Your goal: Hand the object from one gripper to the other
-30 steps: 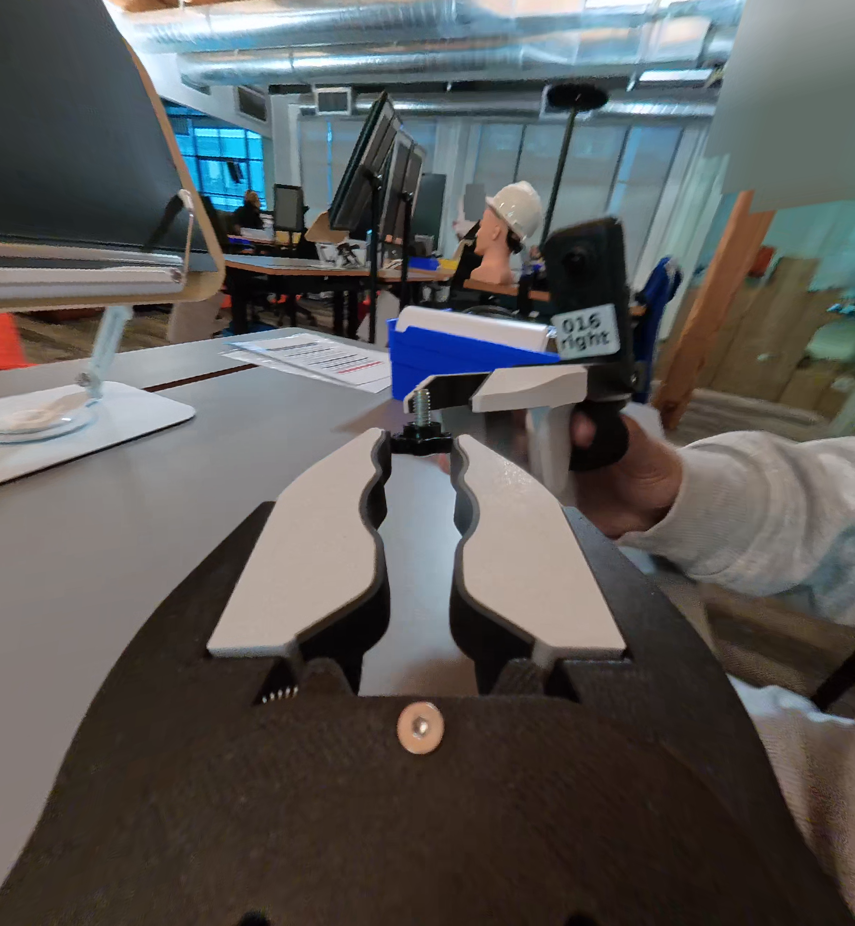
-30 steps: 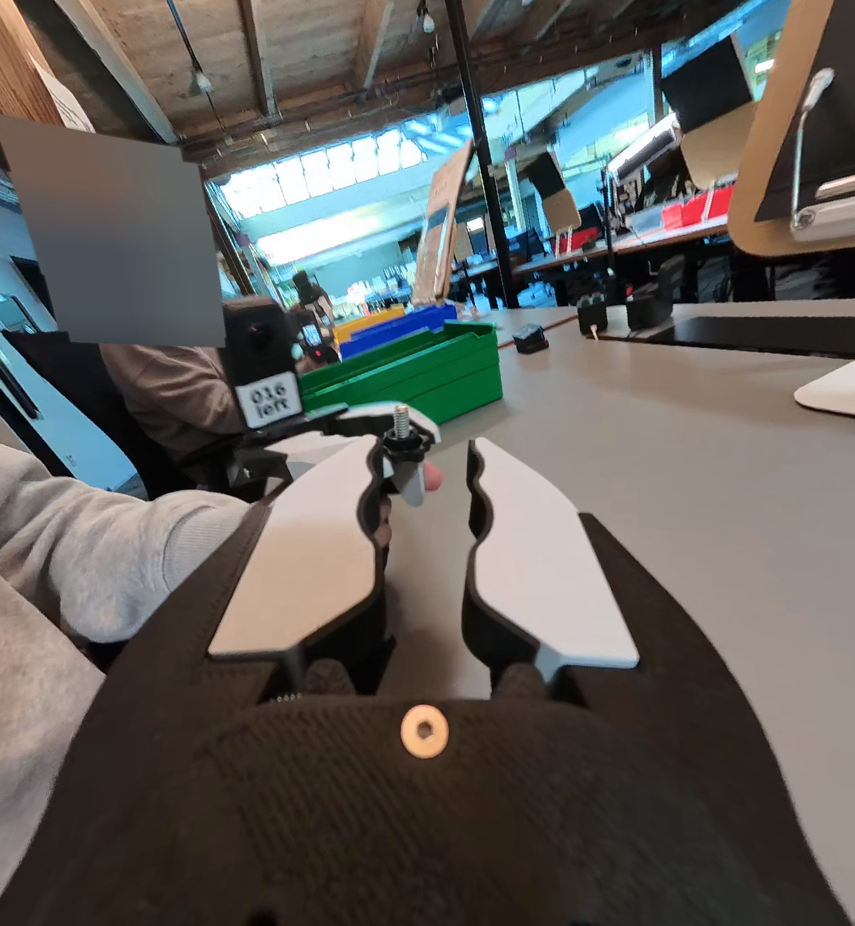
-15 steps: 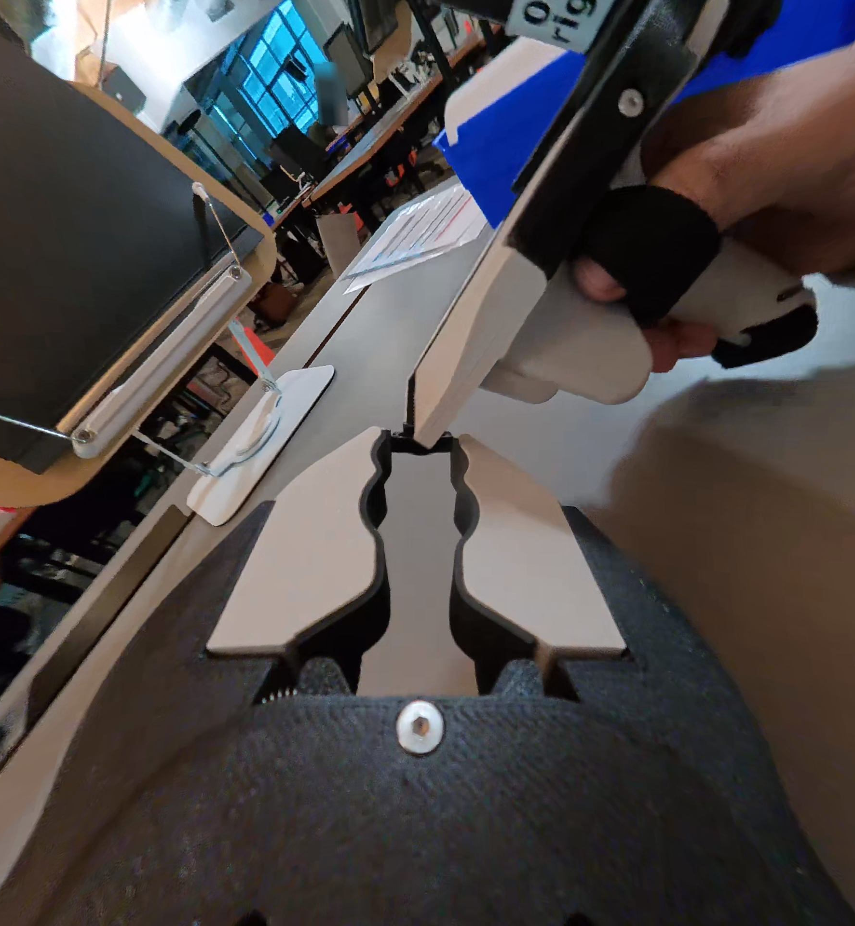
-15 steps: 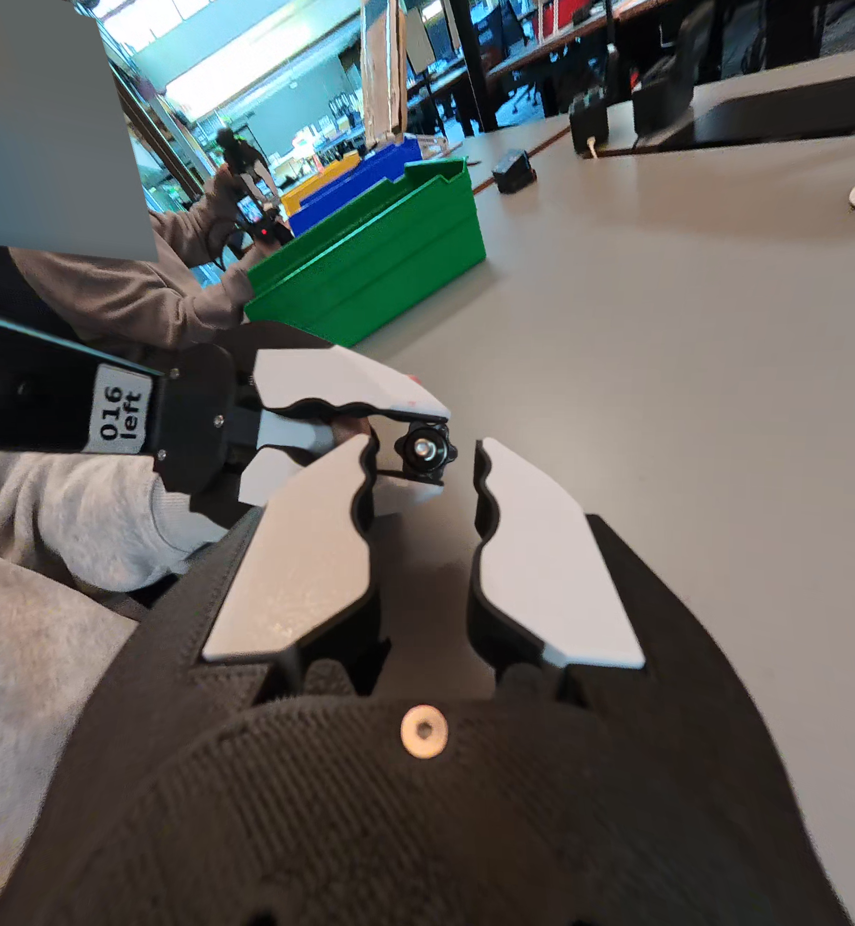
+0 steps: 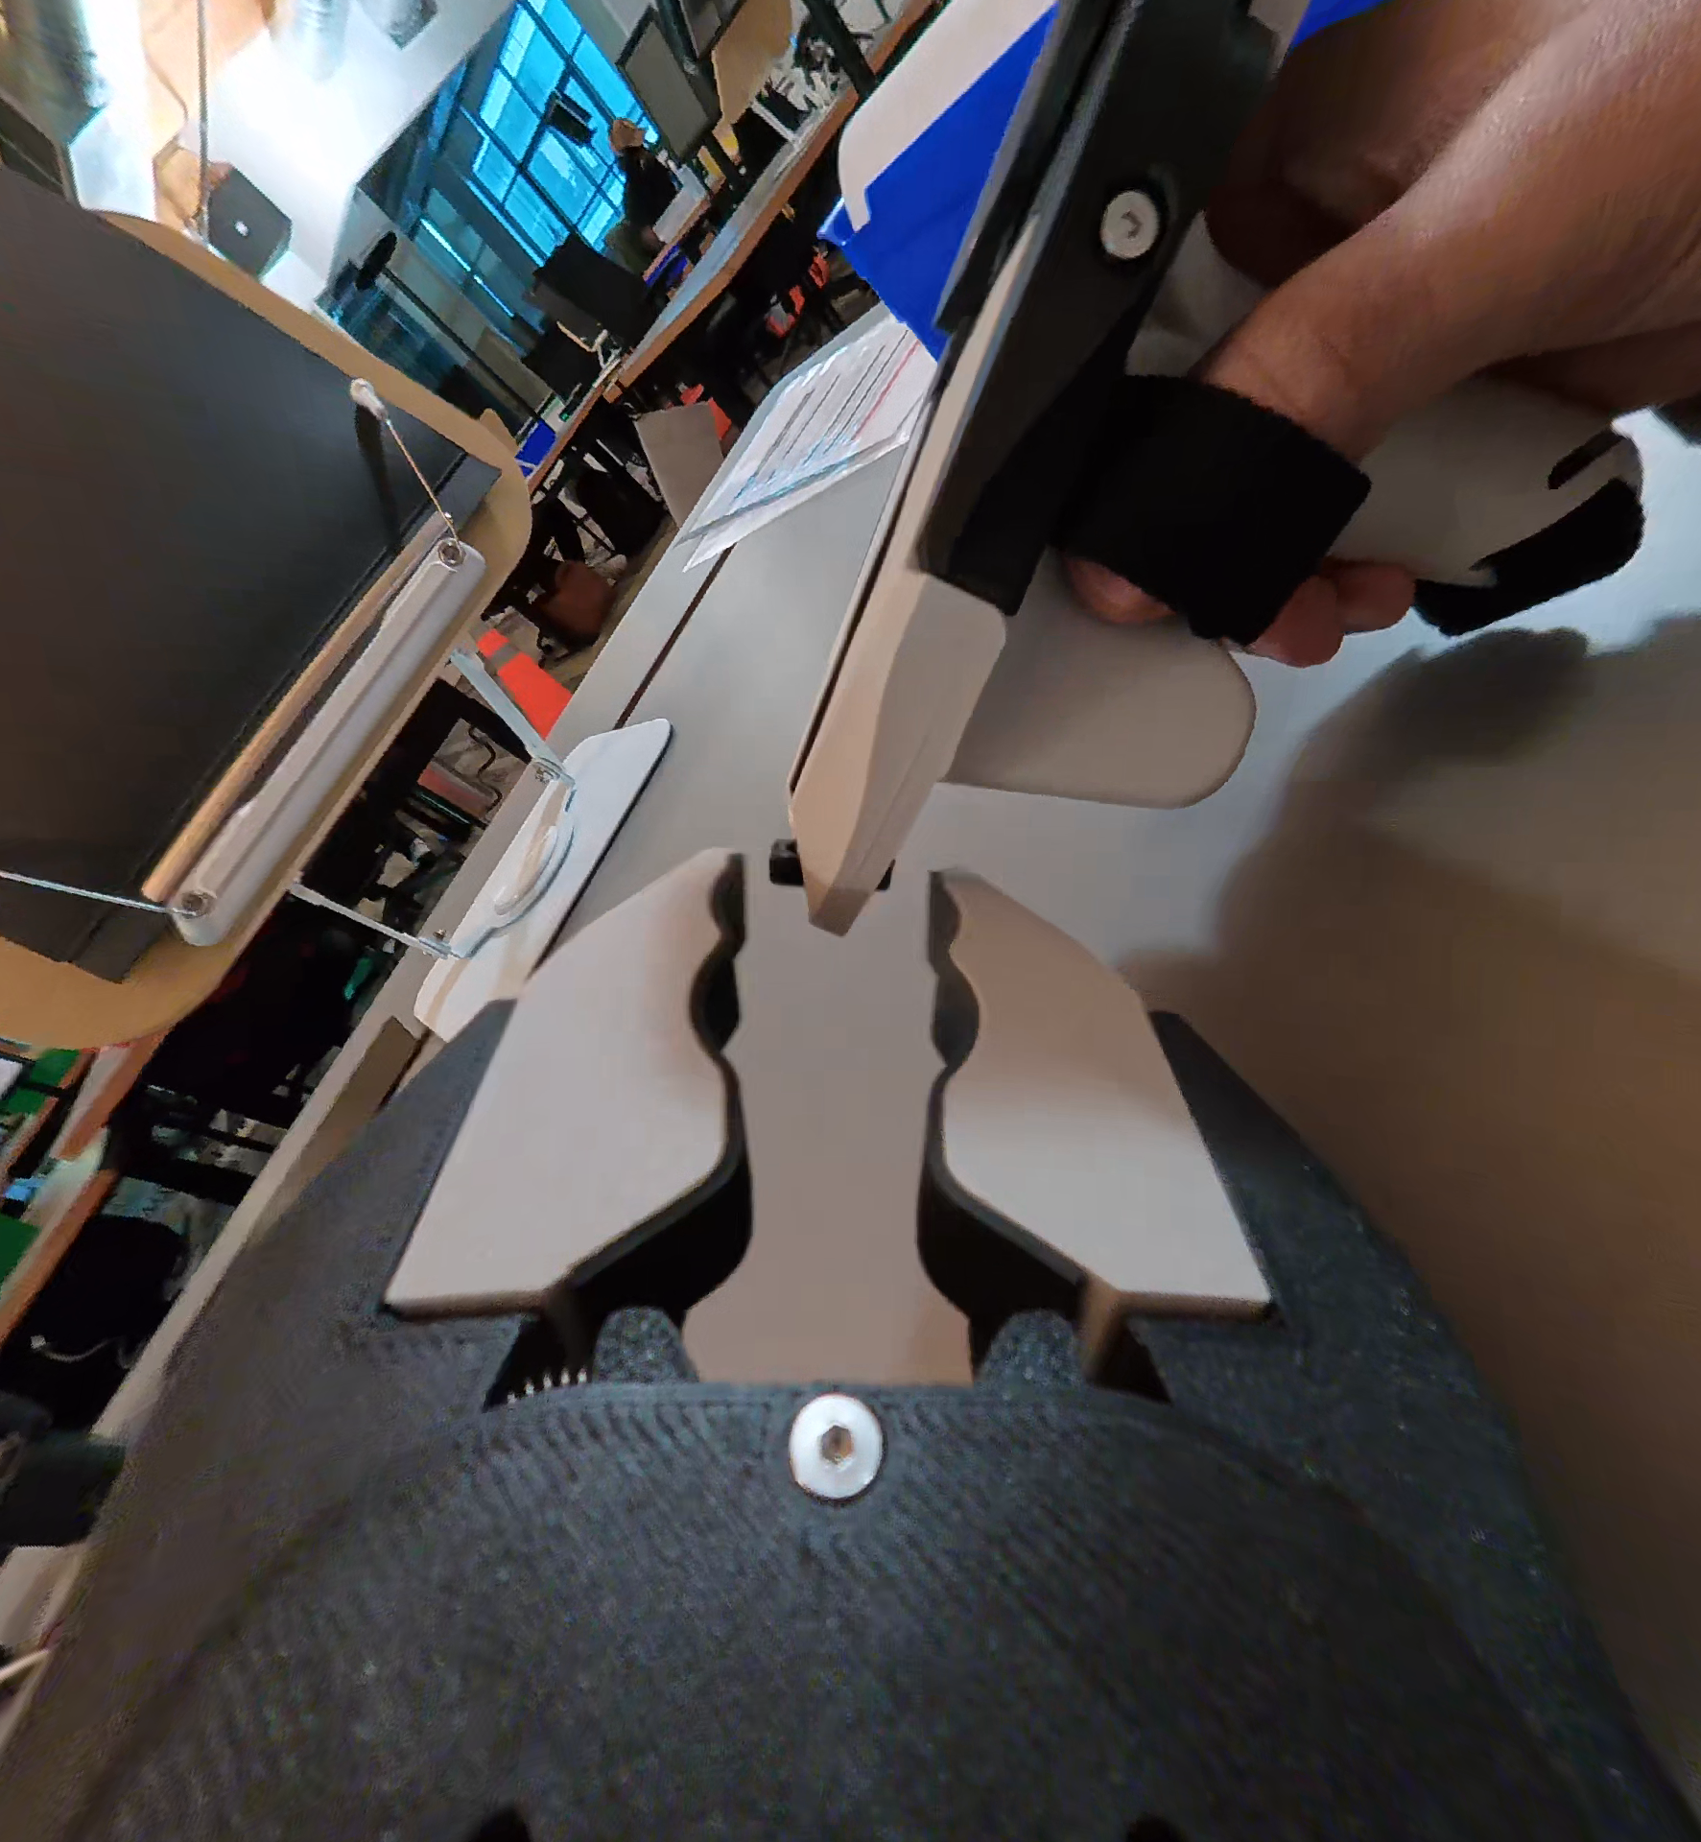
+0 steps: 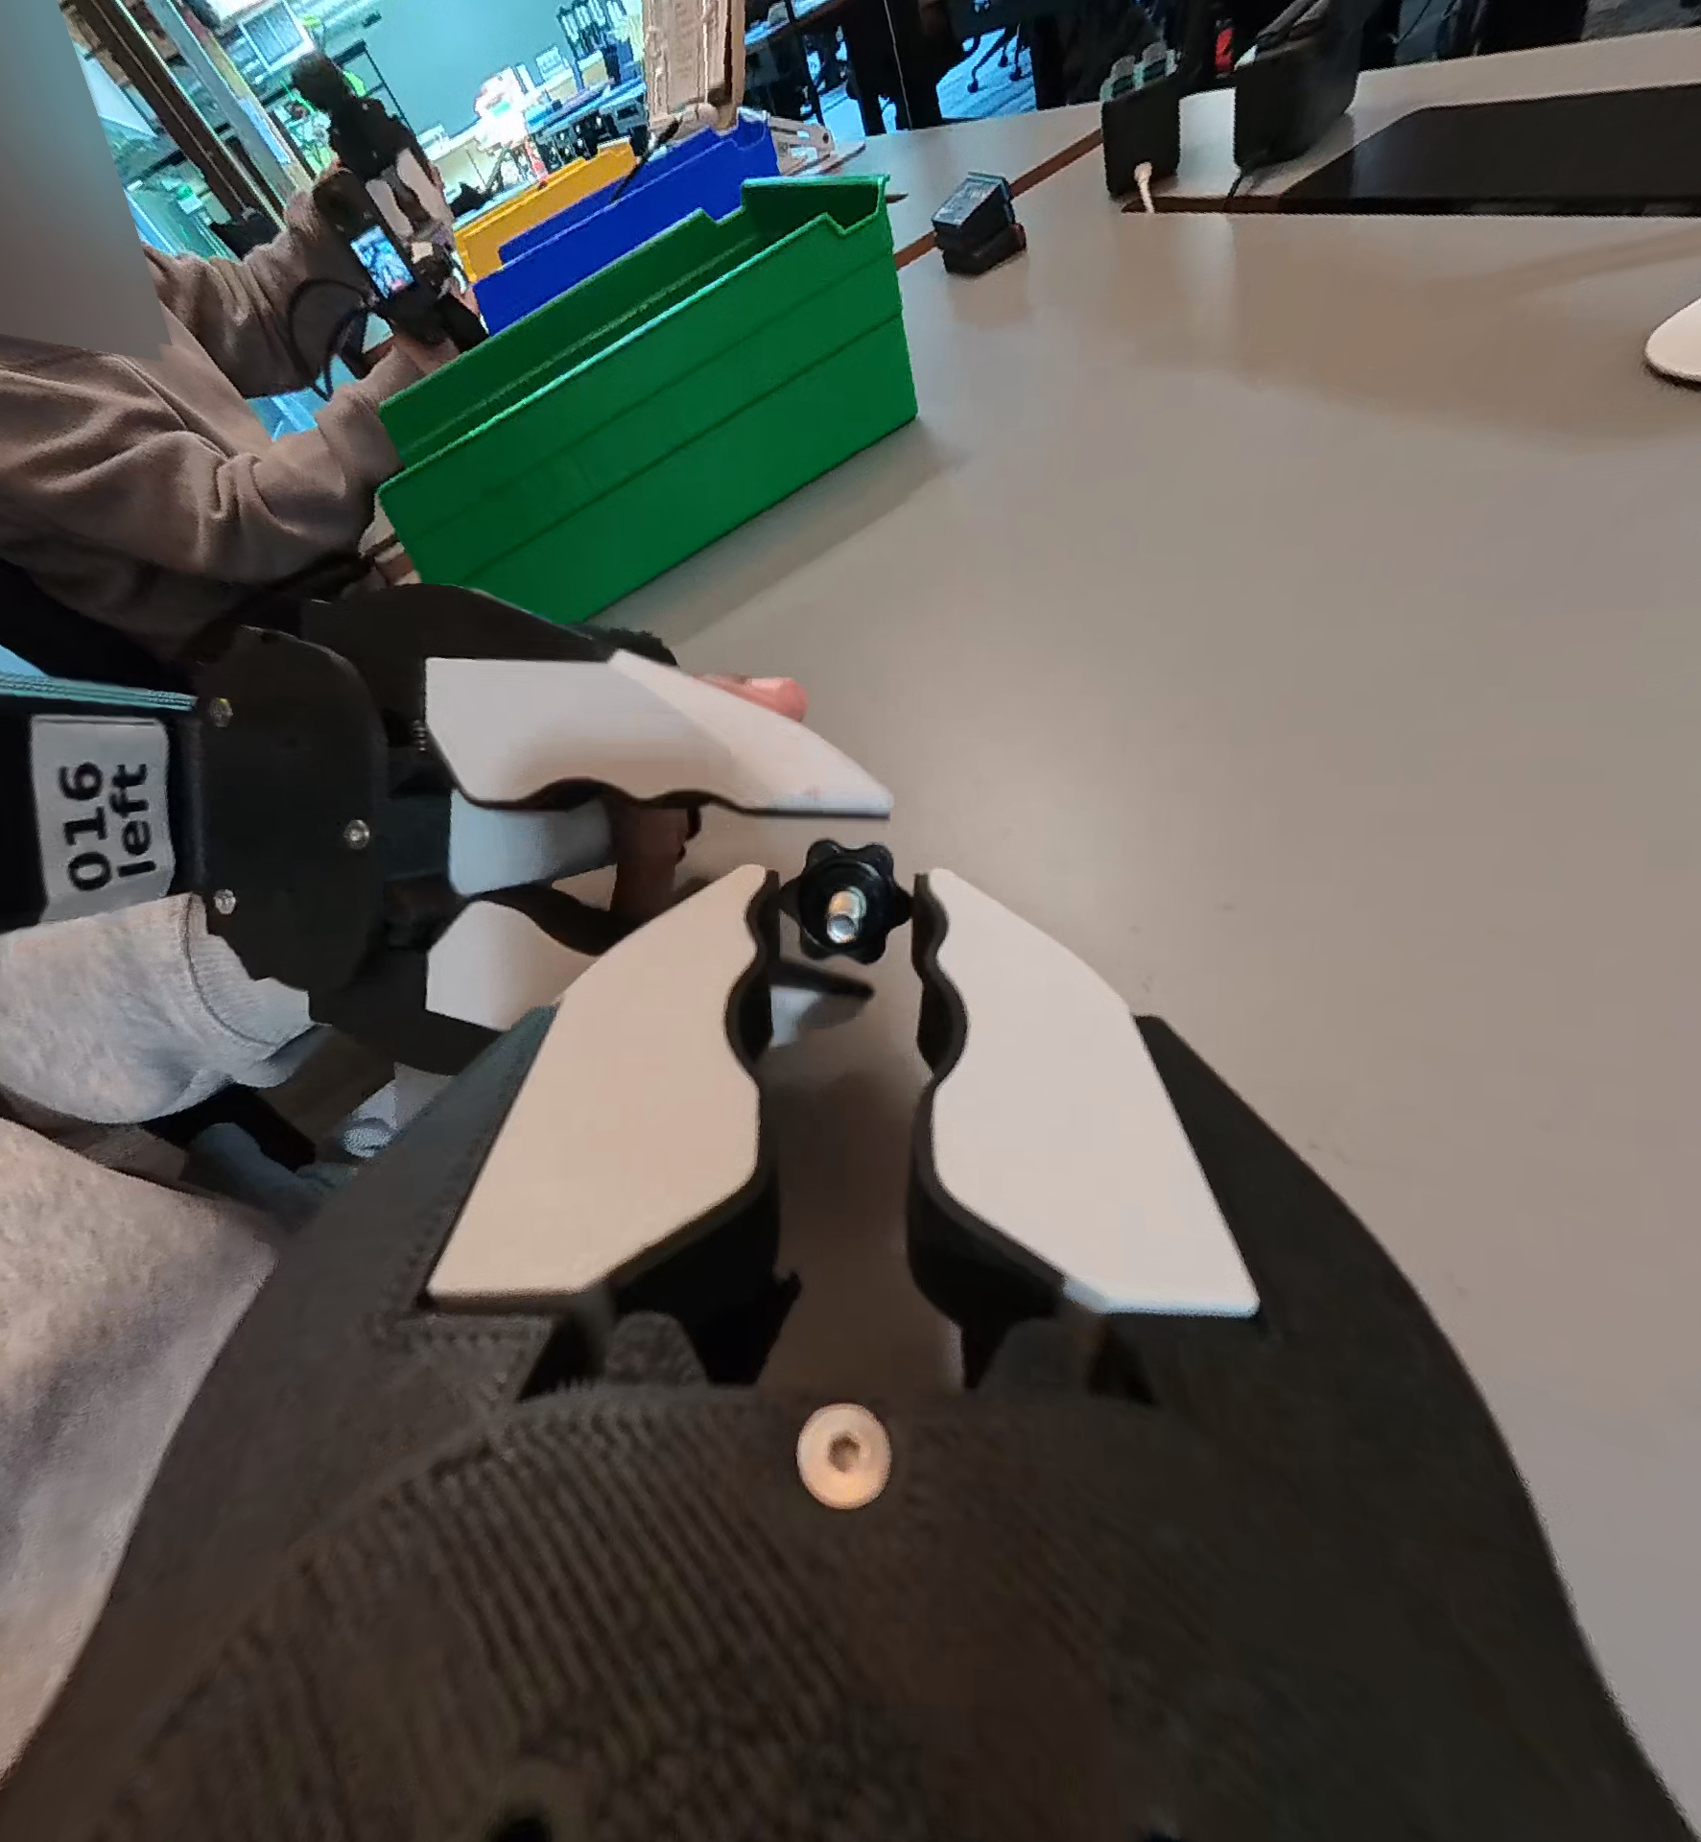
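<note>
A small black knob with a metal screw (image 6: 841, 912) sits between the fingertips of my right gripper (image 6: 841, 877), which is shut on it just above the grey table (image 6: 1324, 698). My left gripper comes in from the left in that view. Its upper finger (image 6: 667, 748) stands clear above the knob and its lower finger is mostly hidden. In the left wrist view my left gripper (image 5: 831, 877) is open. A finger of the right gripper (image 5: 886, 718) reaches down between its tips and hides all but a sliver of the knob (image 5: 781, 862).
A green bin (image 6: 647, 429) and a blue bin (image 6: 627, 229) stand on the table's far left. A monitor (image 5: 128, 498) on a white stand base (image 5: 567, 837) is to one side. A sheet of paper (image 5: 816, 439) and a small black device (image 6: 976, 229) lie farther off.
The right gripper has closed on the knob and the left gripper's fingers have spread apart from it. Both grippers have tilted down toward the table.
</note>
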The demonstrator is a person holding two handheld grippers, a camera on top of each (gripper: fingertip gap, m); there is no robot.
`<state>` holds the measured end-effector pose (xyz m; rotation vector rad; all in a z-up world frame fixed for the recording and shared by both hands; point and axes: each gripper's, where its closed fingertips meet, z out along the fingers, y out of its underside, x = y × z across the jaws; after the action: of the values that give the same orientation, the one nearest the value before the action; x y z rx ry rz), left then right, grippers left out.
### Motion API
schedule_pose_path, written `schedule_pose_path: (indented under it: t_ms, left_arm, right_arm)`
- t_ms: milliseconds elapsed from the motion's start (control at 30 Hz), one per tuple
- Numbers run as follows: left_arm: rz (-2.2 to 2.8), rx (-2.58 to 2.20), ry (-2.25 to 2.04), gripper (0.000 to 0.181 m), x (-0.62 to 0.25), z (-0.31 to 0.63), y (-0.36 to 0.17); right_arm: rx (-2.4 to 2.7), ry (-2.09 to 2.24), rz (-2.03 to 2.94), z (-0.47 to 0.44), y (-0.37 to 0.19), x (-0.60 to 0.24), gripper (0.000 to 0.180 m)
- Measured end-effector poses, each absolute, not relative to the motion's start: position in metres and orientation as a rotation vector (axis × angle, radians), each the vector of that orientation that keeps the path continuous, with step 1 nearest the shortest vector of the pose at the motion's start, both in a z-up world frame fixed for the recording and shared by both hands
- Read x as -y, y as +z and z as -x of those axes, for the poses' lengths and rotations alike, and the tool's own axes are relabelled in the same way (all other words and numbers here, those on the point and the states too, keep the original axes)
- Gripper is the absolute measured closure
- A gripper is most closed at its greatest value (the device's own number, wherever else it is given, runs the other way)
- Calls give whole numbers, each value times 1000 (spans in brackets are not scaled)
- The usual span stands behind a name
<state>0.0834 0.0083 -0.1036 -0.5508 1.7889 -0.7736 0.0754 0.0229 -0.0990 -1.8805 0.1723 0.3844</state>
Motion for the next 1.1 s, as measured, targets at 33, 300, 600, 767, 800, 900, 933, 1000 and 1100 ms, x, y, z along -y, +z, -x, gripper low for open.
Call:
schedule_pose_path:
  t_ms: [33,300,600,767,800,900,933,1000,1100]
  left_arm:
    - [578,-1788,-800,137,-9,-84,-104]
    - [871,-1794,-1310,146,-8,-80,-89]
    - [1275,-1653,-2081,132,-7,-73,-71]
    - [1331,-1708,-1930,132,-3,-77,-85]
    - [1347,-1717,-1903,133,-3,-78,-88]
    - [1390,-1738,-1837,136,-4,-80,-96]
    - [1399,-1733,-1826,136,-5,-81,-96]
    - [1413,-1727,-1819,143,-7,-81,-97]
    - [1399,-1754,-1797,156,-5,-80,-98]
  right_arm:
    - [-168,380,1861,-77,-96,-22,154]
    - [-23,161,1656,-92,-65,-14,154]
    - [307,-496,1769,-96,-76,-18,154]
    - [471,-765,1920,-93,-100,-24,154]
    - [499,-802,1930,-91,-102,-26,154]
    - [569,-884,1930,-85,-104,-28,154]
    - [584,-895,1930,-84,-104,-28,154]
    - [602,-904,1930,-81,-105,-29,154]
    - [605,-912,1943,-82,-108,-29,154]
